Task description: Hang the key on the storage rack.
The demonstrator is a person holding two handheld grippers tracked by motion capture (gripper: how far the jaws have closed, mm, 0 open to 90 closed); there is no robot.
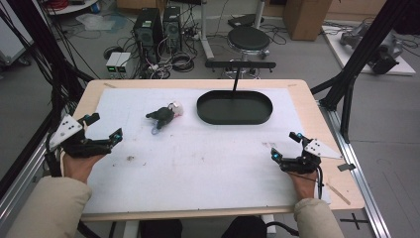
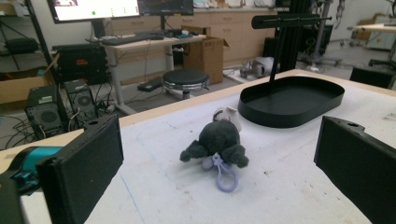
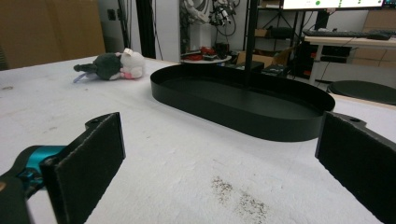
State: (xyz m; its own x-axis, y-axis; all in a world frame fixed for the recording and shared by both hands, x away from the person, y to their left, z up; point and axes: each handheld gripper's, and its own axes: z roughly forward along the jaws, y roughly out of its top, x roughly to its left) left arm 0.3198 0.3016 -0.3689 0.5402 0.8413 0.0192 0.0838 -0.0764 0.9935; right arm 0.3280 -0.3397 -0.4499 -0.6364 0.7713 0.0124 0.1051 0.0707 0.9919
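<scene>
A small dark grey plush toy (image 1: 163, 115) with a white head and a lilac clip loop lies on the white mat, left of a black oval tray (image 1: 234, 107). The left gripper view shows the plush toy (image 2: 218, 141) straight ahead between the wide-apart jaws, with the tray (image 2: 292, 99) behind it to the right. My left gripper (image 1: 105, 128) is open at the table's left edge, nothing in it. My right gripper (image 1: 286, 147) is open near the right front, facing the tray (image 3: 243, 100); the plush toy (image 3: 112, 65) lies far left there.
A black post with a crossbar (image 1: 240, 65) rises from the tray. The mat (image 1: 198, 163) bears small dirt marks near its middle. Beyond the table stand a round stool (image 1: 249, 39), computer towers (image 1: 148, 27) and tangled cables on the floor. Black frame struts (image 1: 364, 49) flank the right side.
</scene>
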